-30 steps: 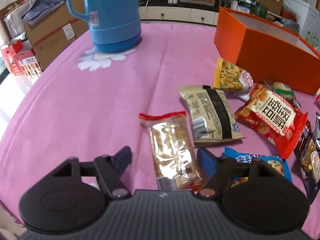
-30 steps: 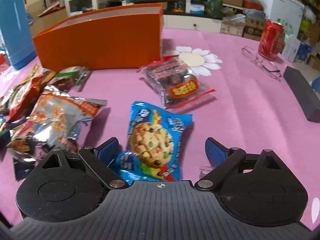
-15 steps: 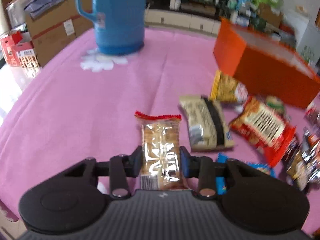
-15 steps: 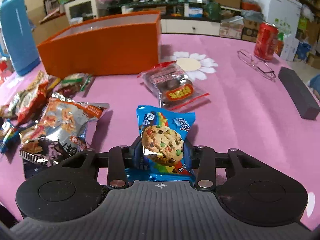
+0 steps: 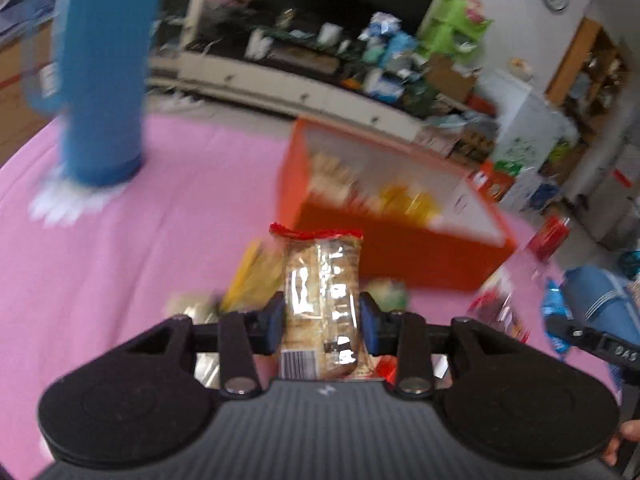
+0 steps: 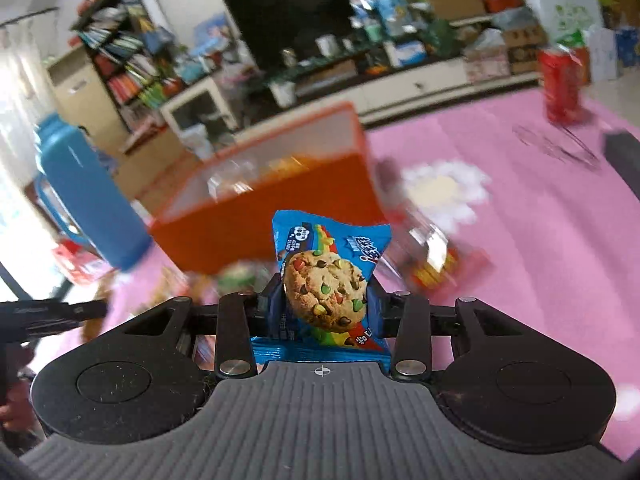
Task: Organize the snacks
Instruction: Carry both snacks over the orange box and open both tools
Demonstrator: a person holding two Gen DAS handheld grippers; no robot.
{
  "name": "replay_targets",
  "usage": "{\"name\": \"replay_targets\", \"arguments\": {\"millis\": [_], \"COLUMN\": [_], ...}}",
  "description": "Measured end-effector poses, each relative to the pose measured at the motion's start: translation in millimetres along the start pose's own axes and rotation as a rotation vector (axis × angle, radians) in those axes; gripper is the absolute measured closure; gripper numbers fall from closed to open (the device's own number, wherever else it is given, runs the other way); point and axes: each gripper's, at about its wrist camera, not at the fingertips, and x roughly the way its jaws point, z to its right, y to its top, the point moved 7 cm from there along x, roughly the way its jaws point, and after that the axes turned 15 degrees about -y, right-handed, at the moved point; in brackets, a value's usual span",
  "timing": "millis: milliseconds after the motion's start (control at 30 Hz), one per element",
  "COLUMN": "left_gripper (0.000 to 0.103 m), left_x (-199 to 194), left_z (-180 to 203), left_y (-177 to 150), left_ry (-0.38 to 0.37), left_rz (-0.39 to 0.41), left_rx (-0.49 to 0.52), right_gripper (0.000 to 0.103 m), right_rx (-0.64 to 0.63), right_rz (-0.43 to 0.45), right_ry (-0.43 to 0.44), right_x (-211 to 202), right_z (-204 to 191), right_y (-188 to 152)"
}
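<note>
Left gripper point(image 5: 322, 316) clenched on clear-wrapped biscuit packet point(image 5: 320, 292), right gripper point(image 6: 326, 304) on blue cookie packet point(image 6: 326, 276); both aloft before orange box point(image 5: 400, 256). Light, crinkly, slippery film, brittle contents: grip mid-pack, gently.

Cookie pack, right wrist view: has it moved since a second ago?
Yes. The cookie pack, then flat on the tablecloth, is lifted in the right gripper, fronting the orange box.

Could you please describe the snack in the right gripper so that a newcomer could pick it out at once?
Start at the orange box on the pink tablecloth. In front of it, the right gripper clamps a blue cookie packet. Only this packet pictures a large cookie with coloured chips.
</note>
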Motion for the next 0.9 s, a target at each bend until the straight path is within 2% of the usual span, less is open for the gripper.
{"name": "replay_targets", "arguments": {"millis": [133, 267, 367, 500, 533, 567, 633, 700, 767, 900], "left_gripper": [0.068, 0.068, 0.068, 0.066, 0.047, 0.035, 0.034, 0.031, 0.029, 0.029], "left_x": [45.8, 101.5, 136.7, 160.9, 161.3, 157.2, 143.6, 126.2, 111.5, 87.2], "left_z": [16.9, 20.6, 16.7, 3.9, 0.5, -2.2, 4.1, 13.8, 25.3, 42.5], "left_y": [61.1, 87.8, 93.1, 90.6, 90.6, 92.2, 99.8, 105.7, 108.2, 94.2], "left_ry": [-0.043, -0.070, -0.063, 0.024, 0.055, 0.074, 0.042, 0.020, 0.013, 0.009], "left_rz": [0.069, 0.085, 0.065, 0.046, 0.045, 0.053, 0.102, 0.144, 0.173, 0.154], "left_rx": [0.013, -0.027, -0.043, -0.007, -0.002, -0.008, -0.002, 0.019, 0.048, 0.112], "right_gripper": [0.083, 0.083, 0.083, 0.080, 0.078, 0.071, 0.060, 0.028, 0.013, 0.011], "right_rx": [-0.087, -0.108, -0.113, -0.133, -0.145, -0.152, -0.136, -0.100, -0.085, -0.099], "right_rz": [0.113, 0.199, 0.185, 0.136, 0.139, 0.136, 0.165, 0.256, 0.350, 0.403], "right_ry": [-0.016, -0.037, -0.055, -0.059, -0.068, -0.092, -0.078, -0.041, -0.030, -0.031], "right_x": [24.0, 68.7, 102.9, 143.2, 148.8, 152.9, 142.7, 112.7, 79.8, 39.1], "right_z": [-37.5, -69.1, -82.6, -93.2, -92.7, -91.9, -91.4, -90.0, -86.5, -85.0], "right_y": [69.8, 116.0, 120.8, 112.5, 110.1, 109.8, 115.0, 131.1, 141.1, 144.2]}}
